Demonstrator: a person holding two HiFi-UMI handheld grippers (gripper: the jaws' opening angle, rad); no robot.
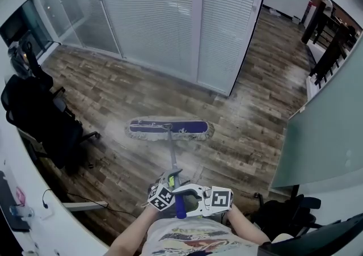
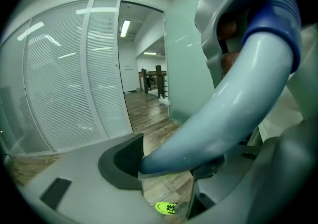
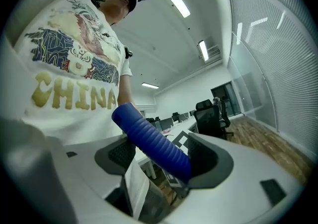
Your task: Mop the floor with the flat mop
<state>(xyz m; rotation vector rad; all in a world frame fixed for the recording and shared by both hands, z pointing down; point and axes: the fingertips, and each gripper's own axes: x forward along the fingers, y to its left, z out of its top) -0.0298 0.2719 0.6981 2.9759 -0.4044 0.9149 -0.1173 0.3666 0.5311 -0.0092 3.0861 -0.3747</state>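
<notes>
Head view puts the flat mop pad-down on the wooden floor ahead, near the glass wall, so push straight with the pad level; left gripper view shows the left tool clamped on its pale shaft; right gripper view shows the right tool clamped round the blue ribbed grip, so steer with both, grips firm.

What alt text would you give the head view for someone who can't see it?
A person's left gripper and right gripper clamp the handle of a flat mop, its blue head lying on the wood-plank floor. Beyond stands a glass wall with white blinds; a black office chair sits at left.
</notes>
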